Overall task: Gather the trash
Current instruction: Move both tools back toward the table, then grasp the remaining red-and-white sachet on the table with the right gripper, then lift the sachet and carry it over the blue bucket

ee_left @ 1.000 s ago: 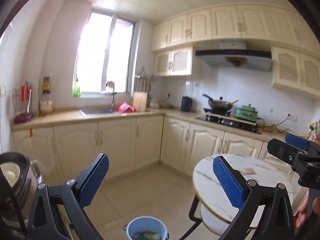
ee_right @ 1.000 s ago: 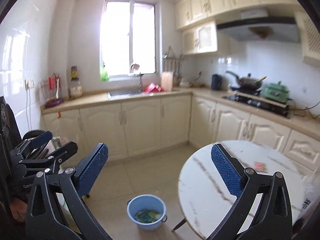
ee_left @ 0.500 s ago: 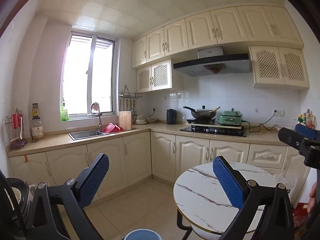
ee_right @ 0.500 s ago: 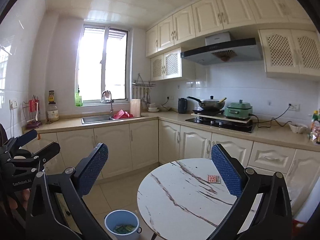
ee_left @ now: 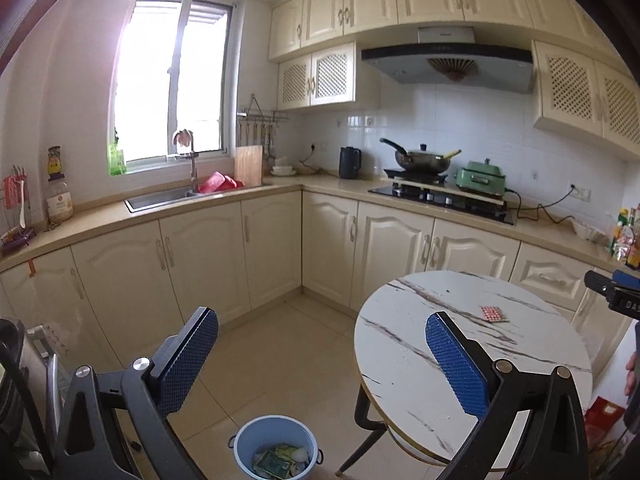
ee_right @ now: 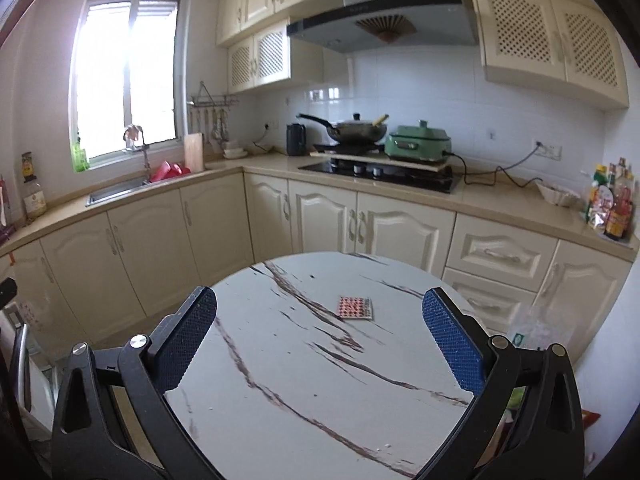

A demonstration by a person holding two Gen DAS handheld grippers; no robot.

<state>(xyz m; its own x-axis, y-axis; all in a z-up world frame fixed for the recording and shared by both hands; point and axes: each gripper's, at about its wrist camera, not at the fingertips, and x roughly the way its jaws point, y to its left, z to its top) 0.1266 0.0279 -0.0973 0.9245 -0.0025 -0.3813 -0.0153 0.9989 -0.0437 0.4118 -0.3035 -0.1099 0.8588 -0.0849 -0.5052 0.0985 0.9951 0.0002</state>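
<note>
Trash already lies in the blue bucket [ee_left: 276, 450] below the empty, wide-apart left tongs [ee_left: 320, 364], while one red blister pack [ee_right: 355, 307] remains on the marble table [ee_right: 280, 380] ahead of the equally spread, empty right tongs [ee_right: 320, 344].

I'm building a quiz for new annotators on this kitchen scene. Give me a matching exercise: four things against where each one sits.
Things:
1. red-and-white blister pack
2. light blue plastic bucket
3. black wok
4. wooden cutting board

Places:
A. on the stove
B. on the round marble table
C. leaning by the sink
D. on the floor beside the table

Pairs: 1-B, 2-D, 3-A, 4-C
</note>
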